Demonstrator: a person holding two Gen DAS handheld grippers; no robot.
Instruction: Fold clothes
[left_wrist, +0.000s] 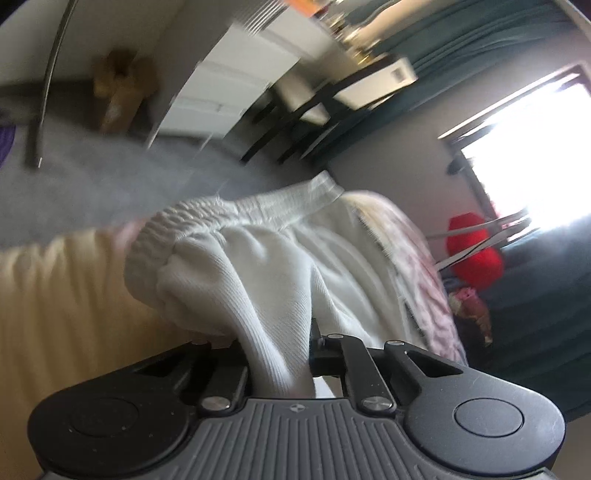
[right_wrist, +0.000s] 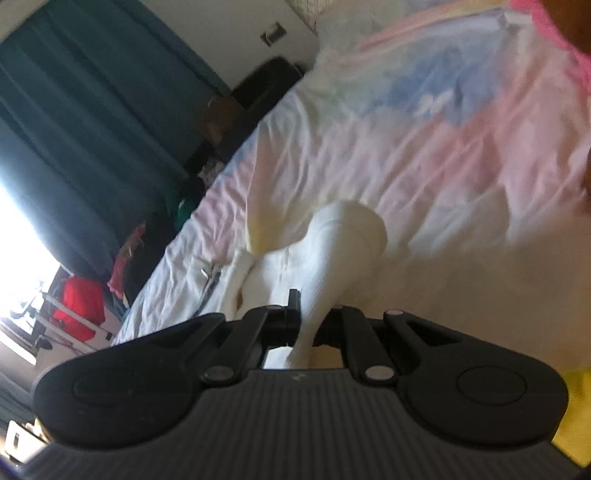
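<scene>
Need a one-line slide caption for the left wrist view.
Left gripper, jaws shut on a white ribbed garment, lifts its elastic waistband over the bed.

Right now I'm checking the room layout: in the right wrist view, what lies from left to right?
Bright window → red item → teal curtain → white garment clamped in the right gripper → pastel bedsheet.

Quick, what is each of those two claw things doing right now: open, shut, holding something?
Left gripper: shut on the white garment.
Right gripper: shut on the same white garment.
</scene>
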